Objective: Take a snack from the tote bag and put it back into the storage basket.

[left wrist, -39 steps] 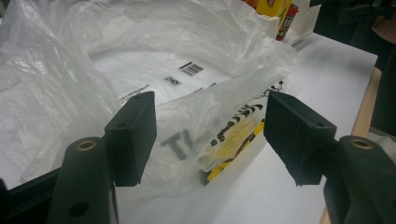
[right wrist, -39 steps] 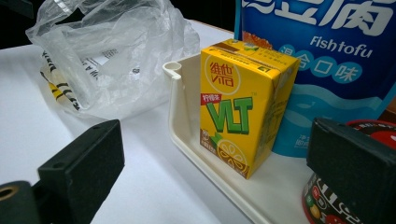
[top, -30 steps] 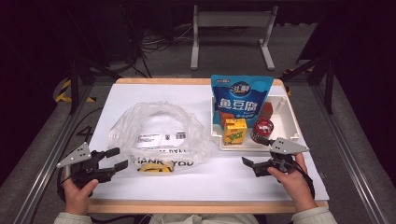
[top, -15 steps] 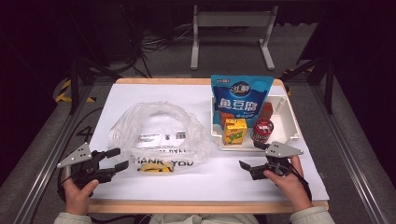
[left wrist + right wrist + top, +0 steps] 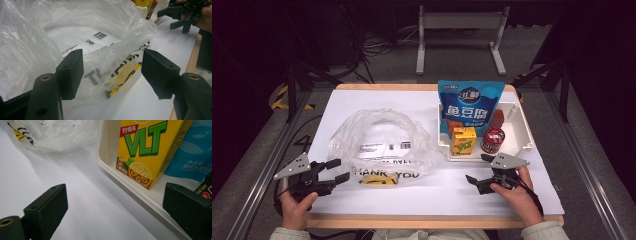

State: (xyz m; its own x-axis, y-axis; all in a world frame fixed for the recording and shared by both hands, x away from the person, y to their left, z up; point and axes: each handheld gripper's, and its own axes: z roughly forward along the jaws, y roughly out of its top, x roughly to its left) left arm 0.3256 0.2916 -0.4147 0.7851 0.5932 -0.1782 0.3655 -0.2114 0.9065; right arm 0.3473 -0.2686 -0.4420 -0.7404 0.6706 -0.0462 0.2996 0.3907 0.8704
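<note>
A crumpled clear plastic bag [image 5: 382, 142] printed "THANK YOU" lies on the white table sheet, left of centre. My left gripper [image 5: 338, 170] rests at its near left corner, open. In the left gripper view the bag's printed edge [image 5: 117, 67] lies between the wide jaws of this gripper [image 5: 112, 57], with no pad pressing on it. My right gripper [image 5: 478, 168] is open on the sheet, just in front of the white tray [image 5: 524, 135]. Its own view shows it [image 5: 115, 187] facing the yellow lemon-tea carton [image 5: 142, 147] and the tray rim [image 5: 112, 172].
The tray holds a blue snack pouch [image 5: 469, 102] standing at the back, the yellow carton [image 5: 463, 140] and a red can [image 5: 493, 139]. The table's wooden front edge [image 5: 432, 221] runs close behind both hands. A metal stand [image 5: 462, 35] is beyond the table.
My right gripper has edged slightly left and toward the table's front. The left gripper and the bag have stayed put.
</note>
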